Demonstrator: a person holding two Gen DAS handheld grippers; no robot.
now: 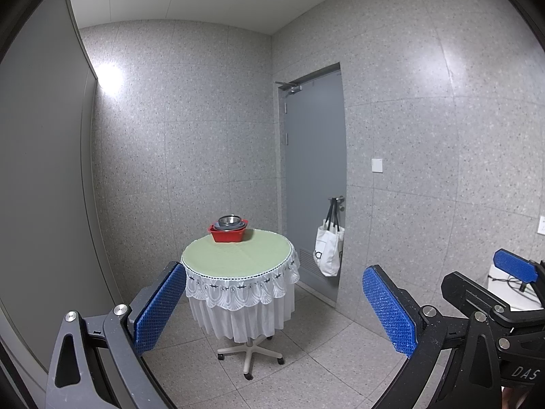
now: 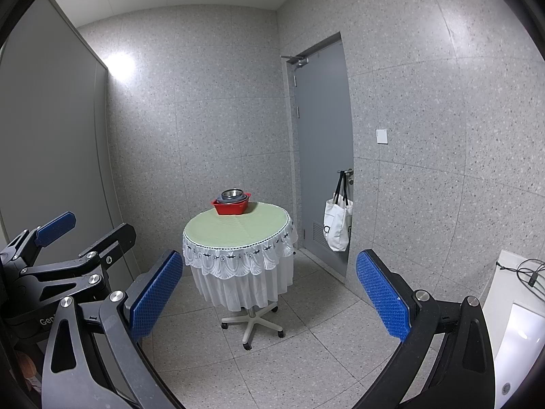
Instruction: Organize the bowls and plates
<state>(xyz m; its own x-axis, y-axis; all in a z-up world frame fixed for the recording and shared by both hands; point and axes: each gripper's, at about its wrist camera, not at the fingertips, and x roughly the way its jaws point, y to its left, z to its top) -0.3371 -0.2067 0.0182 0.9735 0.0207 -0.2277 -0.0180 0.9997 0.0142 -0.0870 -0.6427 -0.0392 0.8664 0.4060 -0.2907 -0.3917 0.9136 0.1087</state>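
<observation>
A red bowl [image 1: 227,234] is sitting upright at the far edge of the round table [image 1: 238,255], with a grey-blue bowl [image 1: 235,225] nested in it and a small steel bowl [image 1: 229,220] on top, all opening upward. The red one is looking roughly squarish, its longer side running left to right. Well back from the table, the left gripper [image 1: 274,310] and right gripper [image 2: 269,298] are both hanging in the air with fingers spread wide, holding nothing. A white bag [image 2: 337,226] is hanging on the door handle.
</observation>
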